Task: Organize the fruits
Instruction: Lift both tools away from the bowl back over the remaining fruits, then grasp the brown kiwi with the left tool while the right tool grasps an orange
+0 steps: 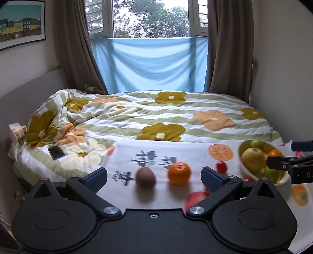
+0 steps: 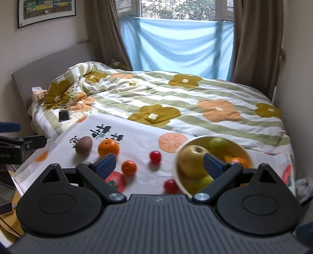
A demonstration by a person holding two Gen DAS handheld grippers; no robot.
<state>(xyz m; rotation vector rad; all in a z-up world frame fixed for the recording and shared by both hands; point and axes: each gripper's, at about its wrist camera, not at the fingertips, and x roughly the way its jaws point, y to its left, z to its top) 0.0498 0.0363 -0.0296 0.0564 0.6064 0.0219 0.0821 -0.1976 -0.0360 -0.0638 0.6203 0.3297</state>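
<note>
Place: home bedroom
Evidence: bed under floral duvet, curtained window far, framed picture left wall

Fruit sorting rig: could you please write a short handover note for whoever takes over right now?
Left gripper: open, empty, aimed at the kiwi and the large orange on the white cloth.
Right gripper: open, empty, low beside the bowl.
Done: bowl already holds a yellow apple, green fruit and an orange piece.
Left: kiwi, large orange, small orange and two small red fruits lie loose on the cloth, all apart from one another.
</note>
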